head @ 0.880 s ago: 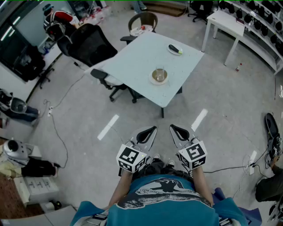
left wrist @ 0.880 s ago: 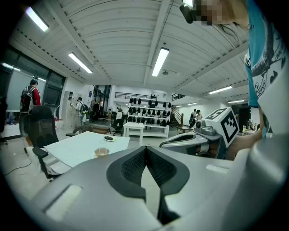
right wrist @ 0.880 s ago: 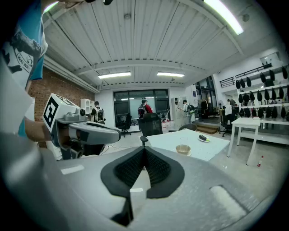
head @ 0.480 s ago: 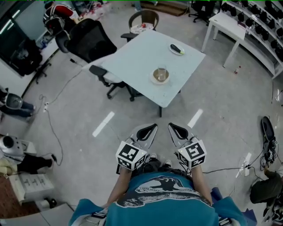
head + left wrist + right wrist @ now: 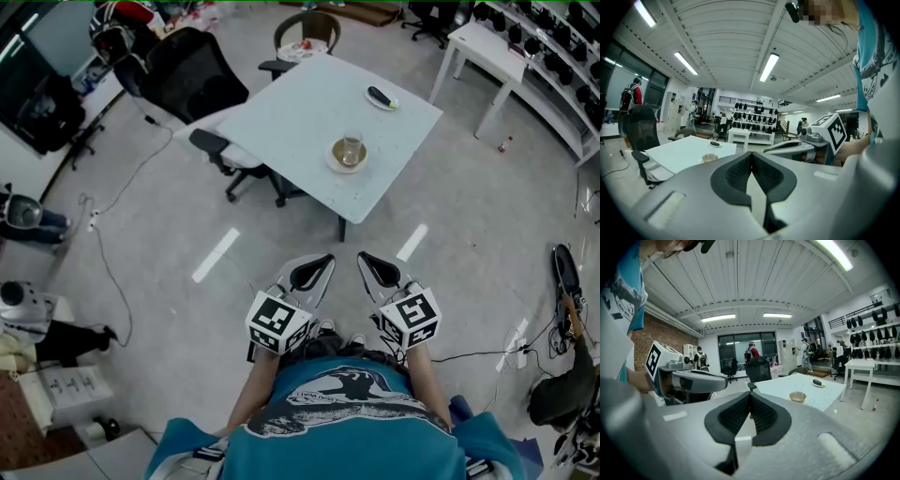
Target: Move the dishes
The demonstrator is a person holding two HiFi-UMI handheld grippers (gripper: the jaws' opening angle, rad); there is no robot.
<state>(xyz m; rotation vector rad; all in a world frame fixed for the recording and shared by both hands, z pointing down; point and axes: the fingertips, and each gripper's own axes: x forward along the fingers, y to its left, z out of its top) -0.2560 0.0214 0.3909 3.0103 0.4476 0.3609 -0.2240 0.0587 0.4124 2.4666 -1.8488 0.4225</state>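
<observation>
Left tool (image 5: pixel 313 272) and right tool (image 5: pixel 377 270) held clenched on nothing, side by side above the floor (image 5: pixel 187 234), desk (image 5: pixel 281 122) well beyond, bowl (image 5: pixel 348 153) near its right edge, plate (image 5: pixel 381 97) set farther back.

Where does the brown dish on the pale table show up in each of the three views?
Head view: the brown dish sits upper centre, toward the nearer end of the pale table.
Left gripper view: left of centre, just above the gripper's grey body.
Right gripper view: right of centre.
Shared landmark: the small plate with a dark object, farther along the same table.
</observation>
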